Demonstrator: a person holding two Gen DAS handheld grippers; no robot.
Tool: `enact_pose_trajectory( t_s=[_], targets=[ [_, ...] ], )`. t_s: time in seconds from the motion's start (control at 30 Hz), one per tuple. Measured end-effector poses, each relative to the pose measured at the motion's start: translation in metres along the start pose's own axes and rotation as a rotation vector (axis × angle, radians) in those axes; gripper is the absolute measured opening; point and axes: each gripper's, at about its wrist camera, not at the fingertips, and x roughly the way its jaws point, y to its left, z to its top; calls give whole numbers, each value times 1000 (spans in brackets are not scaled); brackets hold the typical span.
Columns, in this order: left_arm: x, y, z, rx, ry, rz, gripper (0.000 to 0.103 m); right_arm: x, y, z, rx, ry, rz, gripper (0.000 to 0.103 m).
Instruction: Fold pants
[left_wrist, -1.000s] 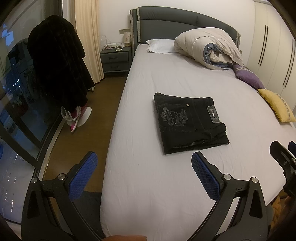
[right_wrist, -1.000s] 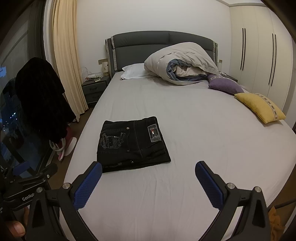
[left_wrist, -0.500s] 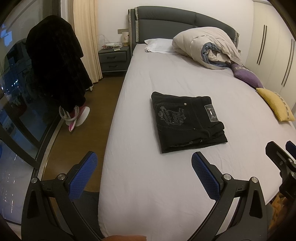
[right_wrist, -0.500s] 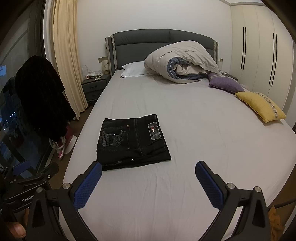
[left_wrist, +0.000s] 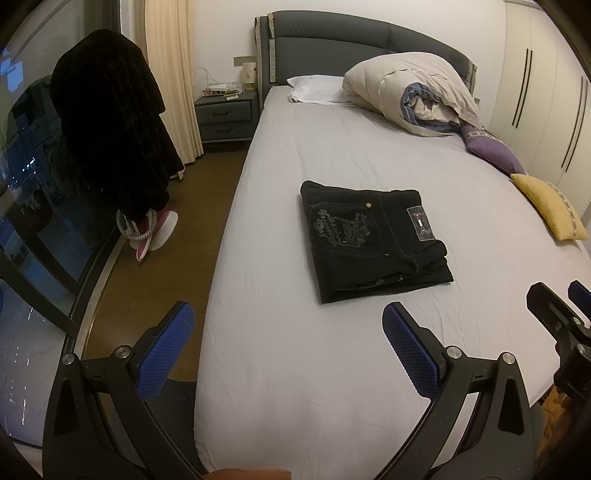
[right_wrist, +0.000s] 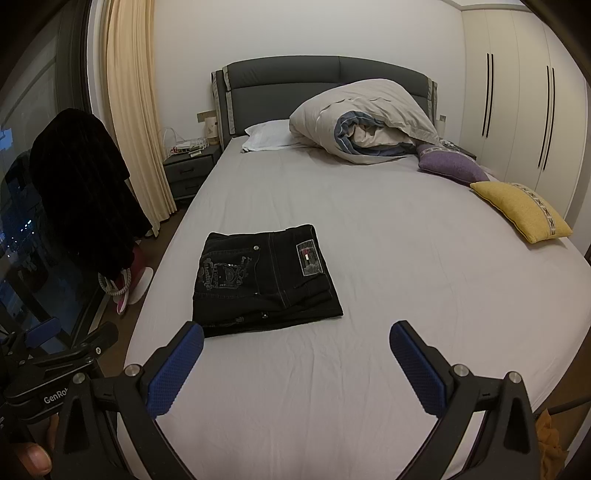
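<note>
Black pants (left_wrist: 373, 240) are lying folded in a compact stack on the bed (left_wrist: 369, 155) — nearer its left edge and foot end, back pocket facing up. Left gripper (left_wrist: 288, 347) is hovering over the foot edge, fingers (left_wrist: 166, 354) spread wide, gripping nothing. Right gripper (right_wrist: 295, 363) is doing likewise — fingers (right_wrist: 417, 373) wide apart, empty, clear of the pants. A rolled duvet (right_wrist: 365, 122) is sitting by the headboard.
</note>
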Motion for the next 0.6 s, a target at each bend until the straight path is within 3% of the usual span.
enact_pose_trajectory(
  t_s=[0.6],
  targets=[
    [1,-2,-4,-1,5,-2,103,-1,-1,-4,-2,4,2,103]
  ],
)
